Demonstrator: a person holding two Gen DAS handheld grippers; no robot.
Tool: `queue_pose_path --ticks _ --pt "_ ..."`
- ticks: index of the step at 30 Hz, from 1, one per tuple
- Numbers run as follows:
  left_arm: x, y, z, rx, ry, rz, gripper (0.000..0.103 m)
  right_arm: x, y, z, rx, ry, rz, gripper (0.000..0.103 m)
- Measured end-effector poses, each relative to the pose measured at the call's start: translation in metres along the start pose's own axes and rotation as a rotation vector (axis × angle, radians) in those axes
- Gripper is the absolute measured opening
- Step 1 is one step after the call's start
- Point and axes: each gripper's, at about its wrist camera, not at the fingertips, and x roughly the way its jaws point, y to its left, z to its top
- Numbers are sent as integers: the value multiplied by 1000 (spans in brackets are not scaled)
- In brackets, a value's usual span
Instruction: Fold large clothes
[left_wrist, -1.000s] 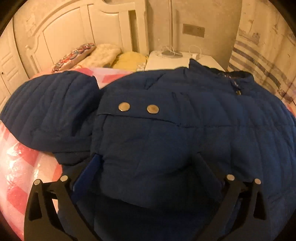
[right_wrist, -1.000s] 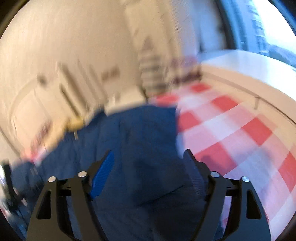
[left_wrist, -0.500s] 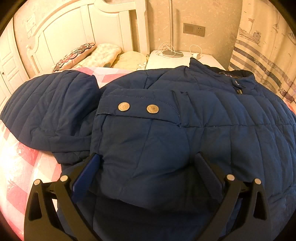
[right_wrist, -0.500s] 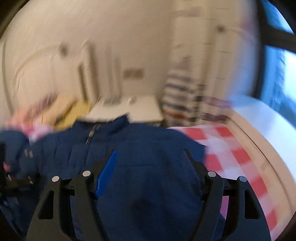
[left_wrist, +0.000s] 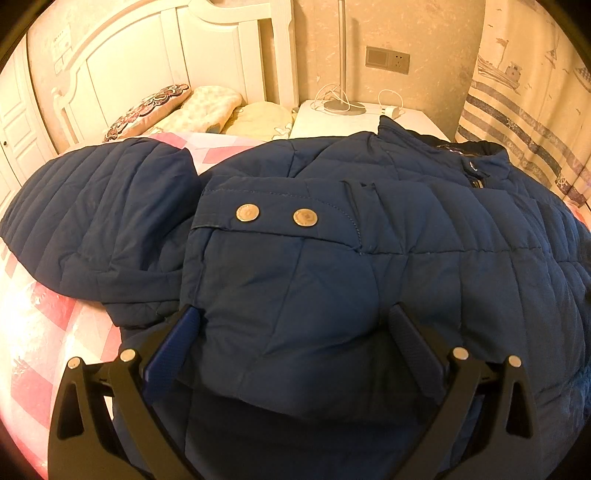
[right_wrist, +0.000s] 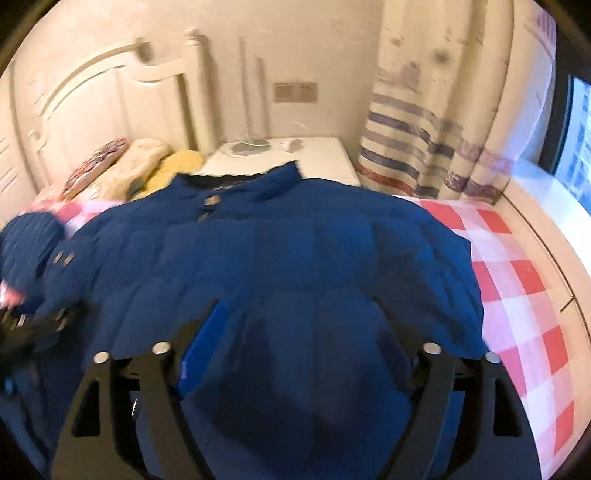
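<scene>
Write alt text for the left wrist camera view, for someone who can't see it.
A dark blue puffer jacket lies spread on a bed with a pink checked cover, one sleeve cuff with two brass snaps folded across its front. The left gripper sits open over the padded fabric. Behind are pillows, a white headboard and a nightstand.

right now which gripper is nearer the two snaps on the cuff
Left. The left gripper sits just below the snaps; the right gripper is farther toward the jacket's other side.
</scene>
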Motion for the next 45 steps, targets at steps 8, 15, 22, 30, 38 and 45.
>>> queue_pose_path --ticks 8,15,22,30,38,45 --pt "-1 1 1 -8 -5 -6 101 -26 16 -12 -38 8 -57 85" --pt "-15 19 3 -82 -65 -122 100 -3 12 -33 -32 75 -61 89" --pt "-62 191 3 -706 -218 -325 97 -5 15 -36 -43 67 -74 89" --pt "-26 378 -6 -1044 -248 -216 97 -6 15 -35 -41 66 -73 90" --pt "1 407 16 -1057 -216 -309 3 -7 16 -35 -35 64 -68 90" --pt "-107 251 51 -604 -462 -378 3 -13 5 -33 44 23 -9 89"
